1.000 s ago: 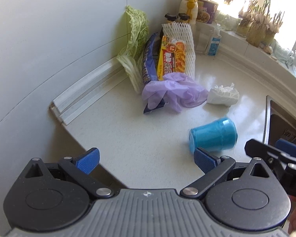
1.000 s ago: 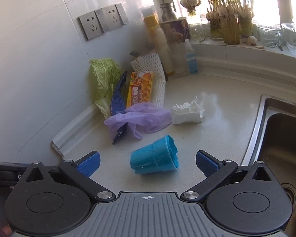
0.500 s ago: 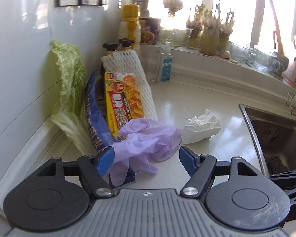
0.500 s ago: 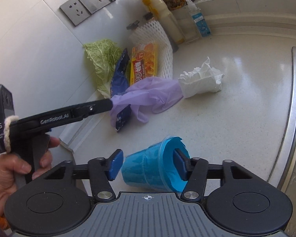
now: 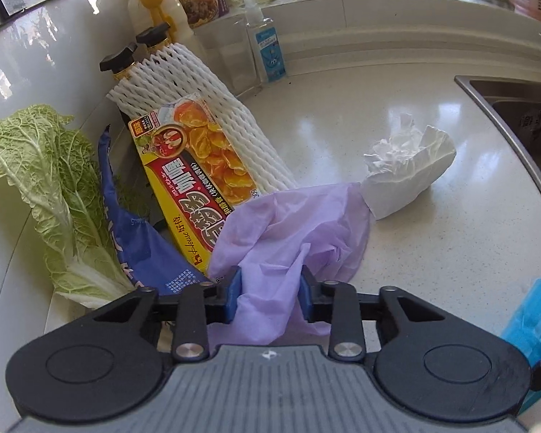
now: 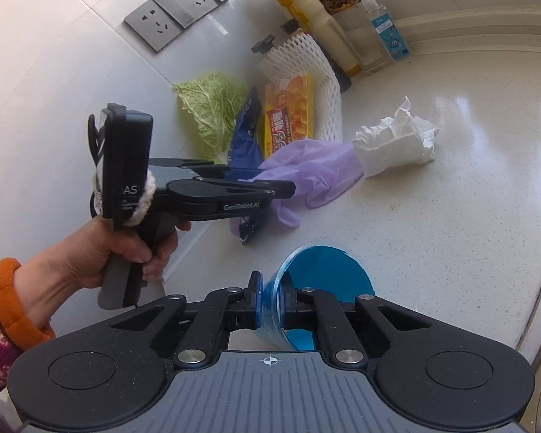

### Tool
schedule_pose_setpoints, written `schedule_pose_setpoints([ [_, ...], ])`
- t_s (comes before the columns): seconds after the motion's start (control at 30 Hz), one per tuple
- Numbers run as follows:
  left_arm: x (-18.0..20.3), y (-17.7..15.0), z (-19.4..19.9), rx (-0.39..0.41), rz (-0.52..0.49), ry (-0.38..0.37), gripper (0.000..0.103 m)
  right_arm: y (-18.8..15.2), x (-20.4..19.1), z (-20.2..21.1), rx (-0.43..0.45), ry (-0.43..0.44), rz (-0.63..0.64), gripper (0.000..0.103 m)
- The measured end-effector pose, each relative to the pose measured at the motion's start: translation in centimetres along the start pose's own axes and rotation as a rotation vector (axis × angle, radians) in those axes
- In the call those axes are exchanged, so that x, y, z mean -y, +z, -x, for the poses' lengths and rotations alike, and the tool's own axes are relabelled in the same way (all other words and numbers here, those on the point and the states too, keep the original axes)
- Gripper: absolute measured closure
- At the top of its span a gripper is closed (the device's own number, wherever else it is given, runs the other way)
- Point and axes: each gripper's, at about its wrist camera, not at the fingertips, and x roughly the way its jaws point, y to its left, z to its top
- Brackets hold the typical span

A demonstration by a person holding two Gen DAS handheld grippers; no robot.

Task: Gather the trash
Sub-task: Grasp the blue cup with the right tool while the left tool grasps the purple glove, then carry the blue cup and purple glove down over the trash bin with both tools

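My left gripper [image 5: 268, 297] is shut on a crumpled purple glove [image 5: 299, 227] lying on the white counter; the glove also shows in the right wrist view [image 6: 317, 173]. My right gripper [image 6: 270, 305] is shut on the rim of a blue plastic cup [image 6: 321, 281], which lies on its side; the cup's edge shows in the left wrist view [image 5: 533, 321]. A crumpled white tissue [image 5: 407, 169] lies just right of the glove. A yellow food box [image 5: 194, 166], a white foam net [image 5: 205, 101] and a blue wrapper [image 5: 140, 245] lean by the wall.
A cabbage leaf [image 5: 43, 176] lies against the wall at left. Bottles [image 5: 151, 3] and a sanitiser bottle [image 5: 265, 50] stand at the back. The sink [image 5: 523, 108] edge is at right. Wall sockets [image 6: 176, 7] are above the counter.
My left gripper moved in and shut on the purple glove. My right gripper shut on the blue cup's rim, squeezing it.
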Motion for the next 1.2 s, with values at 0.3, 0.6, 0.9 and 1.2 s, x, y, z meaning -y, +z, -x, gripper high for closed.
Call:
schedule_pose_setpoints([
  [0.3, -0.7, 0.1, 1.1, 0.013, 0.128, 0.014, 0.1, 0.1, 0.1, -0.1, 0.007, -0.003, -0.03, 0.098],
  [0.6, -1.4, 0.5, 6.0, 0.143, 0.26, -0.022, 0.102, 0.7, -0.7, 1.8, 0.056, -0.001, -0.066, 0.098],
  [0.9, -0.3, 0.0, 11.4, 0.193, 0.307, -0.045, 0.102, 1.0, -3.8, 4.2, 0.096, -0.018, -0.041, 0.098],
  [1.2, -0.9, -5.6, 16.5, 0.151, 0.346, -0.024, 0.102, -1.6, -9.1, 4.6, 0.069, -0.044, 0.052, 0.098],
])
